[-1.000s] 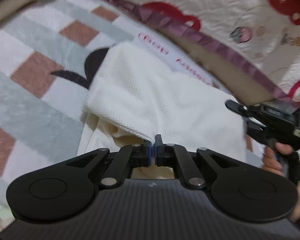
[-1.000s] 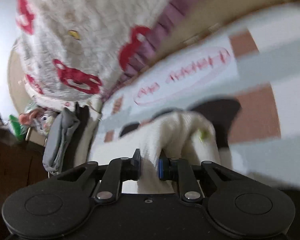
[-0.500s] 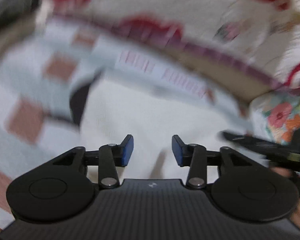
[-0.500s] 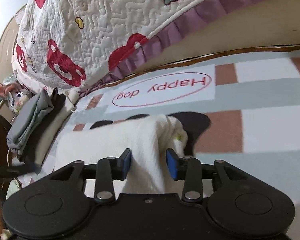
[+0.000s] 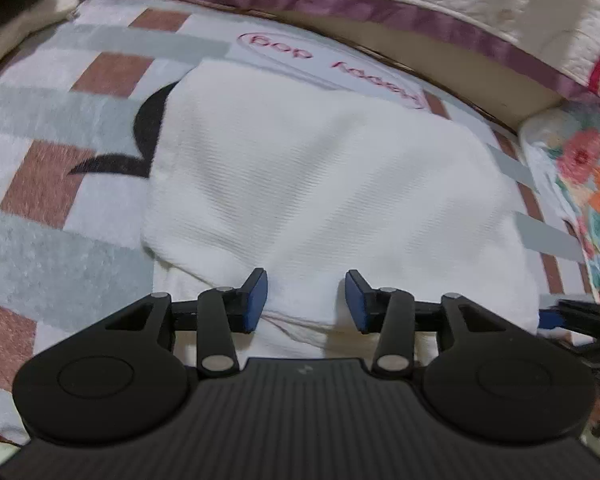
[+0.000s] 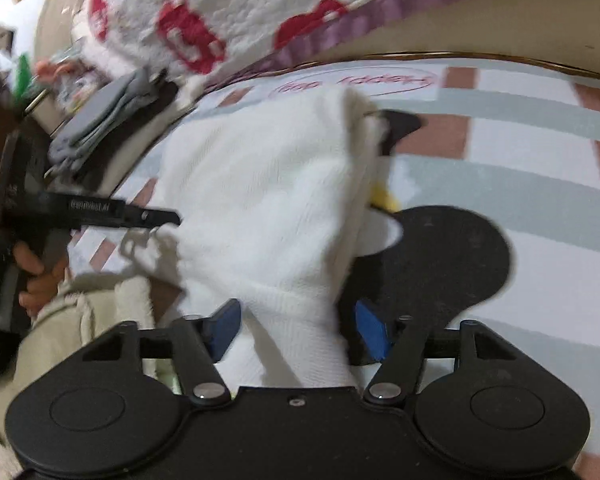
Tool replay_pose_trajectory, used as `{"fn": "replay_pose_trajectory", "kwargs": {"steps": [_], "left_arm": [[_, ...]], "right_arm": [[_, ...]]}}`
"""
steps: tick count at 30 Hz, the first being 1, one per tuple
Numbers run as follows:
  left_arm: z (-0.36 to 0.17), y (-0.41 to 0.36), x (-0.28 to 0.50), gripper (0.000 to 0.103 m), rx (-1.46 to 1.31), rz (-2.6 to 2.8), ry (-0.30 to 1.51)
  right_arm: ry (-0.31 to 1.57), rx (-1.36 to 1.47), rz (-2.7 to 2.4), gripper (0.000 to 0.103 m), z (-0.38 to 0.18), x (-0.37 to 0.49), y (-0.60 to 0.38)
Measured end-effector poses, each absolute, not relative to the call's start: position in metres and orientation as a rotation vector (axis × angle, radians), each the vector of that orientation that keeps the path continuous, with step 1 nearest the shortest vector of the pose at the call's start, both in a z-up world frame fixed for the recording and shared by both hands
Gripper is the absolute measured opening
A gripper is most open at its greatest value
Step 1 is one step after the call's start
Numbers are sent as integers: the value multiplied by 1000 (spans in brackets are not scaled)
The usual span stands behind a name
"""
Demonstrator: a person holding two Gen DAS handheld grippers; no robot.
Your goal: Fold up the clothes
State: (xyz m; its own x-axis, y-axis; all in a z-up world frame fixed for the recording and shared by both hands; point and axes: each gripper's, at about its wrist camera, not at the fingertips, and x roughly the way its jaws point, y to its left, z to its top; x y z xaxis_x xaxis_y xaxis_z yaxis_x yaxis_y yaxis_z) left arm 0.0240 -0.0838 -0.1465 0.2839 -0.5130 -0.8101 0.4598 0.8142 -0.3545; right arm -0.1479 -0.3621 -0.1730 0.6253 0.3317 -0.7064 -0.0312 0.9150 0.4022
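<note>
A white knit garment (image 5: 320, 184) lies folded into a rough rectangle on the checked rug (image 5: 52, 240). My left gripper (image 5: 306, 300) is open at its near edge, blue pads either side of the fabric, not gripping. In the right wrist view the same garment (image 6: 268, 200) lies ahead, and my right gripper (image 6: 298, 326) is open with the near fold between its pads. The left gripper's finger (image 6: 140, 214) shows at the left of that view. The right gripper's tip (image 5: 572, 316) shows at the right edge of the left view.
The rug has a "Happy dog" oval (image 5: 332, 64) and black shapes (image 6: 440, 248). A quilted bear-print bedspread with purple trim (image 5: 420, 16) hangs behind. A stack of folded grey and dark clothes (image 6: 100, 116) sits at the rug's left end. A floral cloth (image 5: 588, 176) lies right.
Both grippers opened and let go of the white garment, which dropped flat onto the rug as a folded rectangle. Both grippers pulled back to its near edge.
</note>
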Motion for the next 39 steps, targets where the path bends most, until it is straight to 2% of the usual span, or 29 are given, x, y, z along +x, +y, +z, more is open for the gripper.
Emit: {"fn": "replay_pose_trajectory", "kwargs": {"steps": [1, 2, 8, 12, 15, 17, 23, 24, 25, 26, 27, 28, 30, 31, 36, 38, 39], "left_arm": [[-138, -84, 20, 45, -46, -689, 1080], [-129, -86, 15, 46, -36, -731, 1050], [-87, -107, -6, 52, 4, -1027, 889], [-71, -131, -26, 61, 64, -1147, 775], [-74, -150, -33, 68, 125, -1157, 752], [-80, -161, -34, 78, 171, -1123, 736], [-97, -173, -35, 80, 286, -1089, 734], [-97, -173, -35, 72, 296, -1070, 729], [-97, -173, -34, 51, 305, -1052, 723], [-96, -175, -33, 39, 298, -1043, 732], [-96, -177, -33, 23, 319, -1012, 727], [-96, -179, -33, 23, 340, -980, 721], [-98, -182, -37, 21, 392, -963, 695], [-98, -181, -37, 21, 385, -971, 699], [-96, -185, -45, 21, 419, -964, 669], [-97, -188, -50, 21, 449, -960, 645], [-98, -189, -53, 21, 462, -945, 616]], "right_arm": [[870, 323, 242, 18, -170, -146, -356], [876, 267, 263, 15, -164, -143, -353], [800, 229, 402, 13, -113, -124, -367], [761, 156, 487, 13, -92, -115, -361], [740, 115, 548, 13, -81, -110, -357], [725, 110, 579, 13, -78, -108, -355], [695, 157, 582, 13, -78, -113, -368], [692, 168, 581, 13, -79, -114, -370], [694, 177, 579, 13, -81, -115, -369], [699, 187, 566, 14, -83, -115, -369], [704, 210, 529, 16, -86, -113, -370], [705, 256, 463, 19, -89, -114, -374], [723, 407, 341, 40, -92, -117, -386], [737, 500, 283, 54, -93, -119, -395], [815, 1008, 95, 60, -108, -136, -425], [815, 1236, 144, 71, -123, -144, -423], [813, 1319, 155, 73, -129, -145, -420]]}}
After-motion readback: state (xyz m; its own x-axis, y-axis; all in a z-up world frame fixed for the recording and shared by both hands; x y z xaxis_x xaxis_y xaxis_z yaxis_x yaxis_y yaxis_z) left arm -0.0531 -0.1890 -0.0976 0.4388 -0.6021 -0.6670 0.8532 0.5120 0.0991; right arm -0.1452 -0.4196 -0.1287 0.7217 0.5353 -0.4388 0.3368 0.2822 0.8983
